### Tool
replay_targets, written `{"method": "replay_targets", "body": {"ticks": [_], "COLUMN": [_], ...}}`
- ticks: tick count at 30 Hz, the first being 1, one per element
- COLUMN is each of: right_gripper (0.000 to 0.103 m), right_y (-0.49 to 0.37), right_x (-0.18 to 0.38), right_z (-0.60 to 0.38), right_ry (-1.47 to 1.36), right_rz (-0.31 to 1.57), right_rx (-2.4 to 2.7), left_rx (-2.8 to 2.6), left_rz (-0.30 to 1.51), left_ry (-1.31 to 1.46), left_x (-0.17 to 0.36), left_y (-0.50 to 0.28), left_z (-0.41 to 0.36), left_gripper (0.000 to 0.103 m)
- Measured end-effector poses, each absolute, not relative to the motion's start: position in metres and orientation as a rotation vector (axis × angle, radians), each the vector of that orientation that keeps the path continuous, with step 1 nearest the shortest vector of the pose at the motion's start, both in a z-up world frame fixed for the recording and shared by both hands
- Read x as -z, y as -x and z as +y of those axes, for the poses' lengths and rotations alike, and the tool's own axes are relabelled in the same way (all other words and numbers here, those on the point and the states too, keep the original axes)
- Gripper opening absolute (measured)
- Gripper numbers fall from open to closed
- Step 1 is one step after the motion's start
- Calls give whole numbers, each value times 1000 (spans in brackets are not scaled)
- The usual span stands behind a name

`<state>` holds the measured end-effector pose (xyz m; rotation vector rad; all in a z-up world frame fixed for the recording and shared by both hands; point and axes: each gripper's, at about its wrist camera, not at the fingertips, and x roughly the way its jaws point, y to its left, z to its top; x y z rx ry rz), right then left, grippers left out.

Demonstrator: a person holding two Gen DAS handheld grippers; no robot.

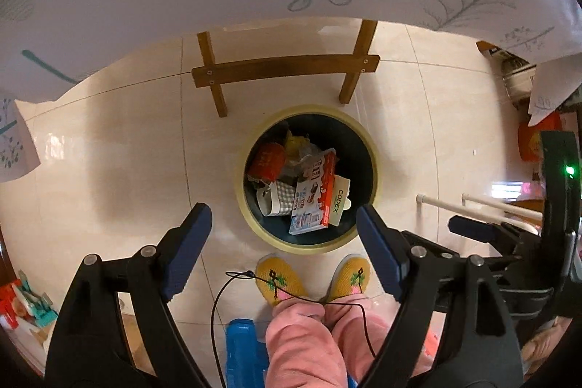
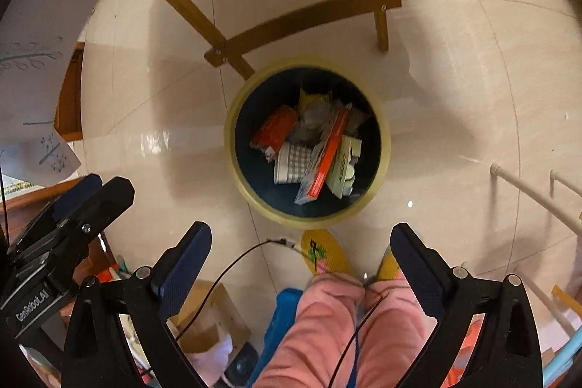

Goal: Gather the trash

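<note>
I held my left claw and right claw spread wide, gripping nothing, above the bin on the floor (already holding a red-edged box); releasing squarely over its mouth seemed wisest.

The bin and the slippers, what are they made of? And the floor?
The bin looks like smooth plastic: a pale yellow rim and dark inside, evenly moulded. The slippers look knitted or stitched yarn, yellow with a bumpy weave and a flower pattern. The floor looks like glazed tile: cream, glossy, with light glare and thin joint lines.
</note>
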<state>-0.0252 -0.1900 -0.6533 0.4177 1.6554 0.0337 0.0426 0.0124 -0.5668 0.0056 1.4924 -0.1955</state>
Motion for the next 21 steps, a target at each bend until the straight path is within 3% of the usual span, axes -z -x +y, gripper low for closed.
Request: {"method": "replay_targets", "body": {"ticks": [11,21], "right_gripper": [100,100], "right_y": [23,37], "right_x": [609,552], "right_z": [-189,-182], "right_ry": [-358,-325], "right_rz": [1496,1443], "right_rx": [31,13], "left_rx": [131,82], "left_rz": [1456,1439], "left_ry": [15,48], "left_x": [551,506], "left_y": [-36,-19], "left_z": [22,26], "left_gripper": [80,80]}}
